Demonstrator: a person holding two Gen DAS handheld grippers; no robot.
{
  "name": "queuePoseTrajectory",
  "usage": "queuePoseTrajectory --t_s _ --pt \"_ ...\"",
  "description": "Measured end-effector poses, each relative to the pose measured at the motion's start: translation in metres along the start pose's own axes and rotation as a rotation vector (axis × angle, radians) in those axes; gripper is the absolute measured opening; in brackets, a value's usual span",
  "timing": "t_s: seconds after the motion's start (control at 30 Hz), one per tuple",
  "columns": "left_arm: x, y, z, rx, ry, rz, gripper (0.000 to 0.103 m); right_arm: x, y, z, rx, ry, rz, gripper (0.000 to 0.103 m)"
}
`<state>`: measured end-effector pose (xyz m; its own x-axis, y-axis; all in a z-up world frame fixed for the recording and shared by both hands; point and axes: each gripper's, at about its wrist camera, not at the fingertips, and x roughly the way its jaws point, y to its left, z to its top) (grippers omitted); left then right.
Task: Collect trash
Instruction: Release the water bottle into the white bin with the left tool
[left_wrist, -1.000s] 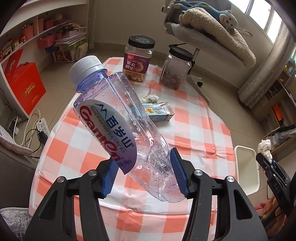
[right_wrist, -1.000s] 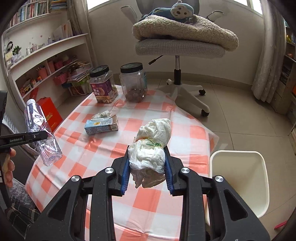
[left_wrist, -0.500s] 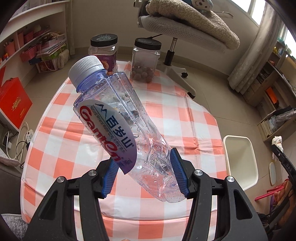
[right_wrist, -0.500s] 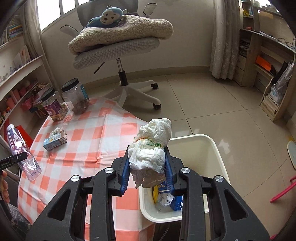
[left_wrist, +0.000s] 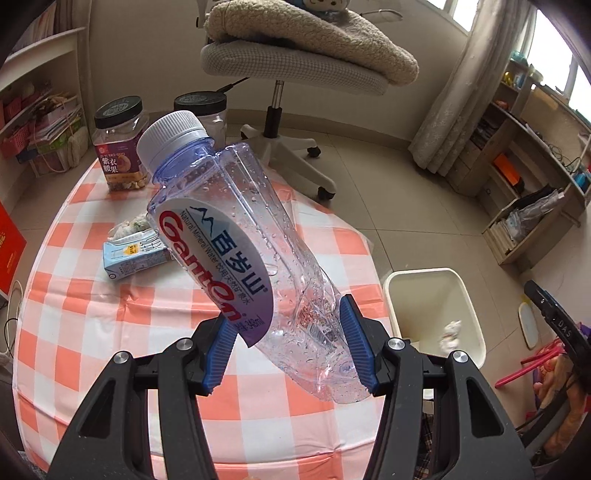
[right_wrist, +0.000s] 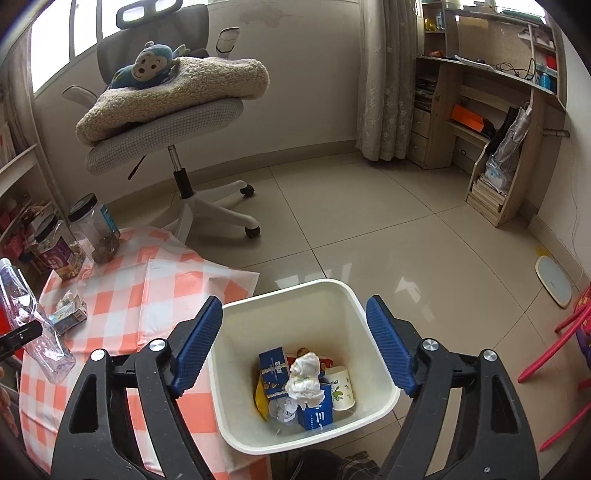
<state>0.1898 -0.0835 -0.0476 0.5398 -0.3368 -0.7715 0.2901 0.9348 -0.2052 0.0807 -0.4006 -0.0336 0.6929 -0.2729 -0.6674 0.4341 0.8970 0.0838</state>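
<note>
Dropped from the right gripper (right_wrist: 294, 345)'s opening, empty jaws, the tissue wad (right_wrist: 304, 376) lies in the bin (right_wrist: 373, 334); left gripper (left_wrist: 288, 354) clamps the bottle (left_wrist: 236, 236).

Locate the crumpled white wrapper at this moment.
In the right wrist view, the crumpled white wrapper lies inside the white bin, on top of blue cartons, below the opening right gripper.

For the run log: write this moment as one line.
left gripper: shut on water bottle over table | right gripper: opening, empty, above bin | tissue wad: in bin
</note>
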Motion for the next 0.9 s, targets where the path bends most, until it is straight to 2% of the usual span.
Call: queuePoseTrajectory --t_s 0.17,0.4,0.57,0.7,0.73,0.77,0.8,0.9 --pt "0.009 -0.045 0.004 0.064 -0.021 -0.061 0.055 -0.01 -0.026 0.006 0.098 -0.04 -0.027 0.084" --pt "0.029 -0.135 0.01 0.16 -0.002 -0.157 0.055 -0.031 -0.055 0.013 0.216 -0.144 -0.079 0.091" --pt "0.037 -0.185 0.018 0.209 -0.008 -0.19 0.055 -0.04 -0.083 0.013 0.325 -0.176 -0.086 0.091" --pt "0.048 -0.21 0.028 0.208 -0.005 -0.207 0.056 -0.044 -0.098 0.012 0.378 -0.191 -0.087 0.092" --pt "0.052 -0.216 0.03 0.207 0.002 -0.213 0.059 -0.043 -0.099 0.011 0.382 -0.188 -0.088 0.092" --pt "0.057 -0.222 0.033 0.212 0.013 -0.205 0.073 -0.043 -0.1 0.011 0.383 -0.184 -0.087 0.092" --pt "0.059 -0.226 0.034 0.214 0.013 -0.19 0.077 -0.042 -0.1 0.01 0.384 -0.18 -0.085 0.092" --pt "0.054 -0.224 0.034 0.23 -0.002 -0.184 0.081 -0.043 -0.094 0.009 0.367 -0.176 -0.083 0.092"
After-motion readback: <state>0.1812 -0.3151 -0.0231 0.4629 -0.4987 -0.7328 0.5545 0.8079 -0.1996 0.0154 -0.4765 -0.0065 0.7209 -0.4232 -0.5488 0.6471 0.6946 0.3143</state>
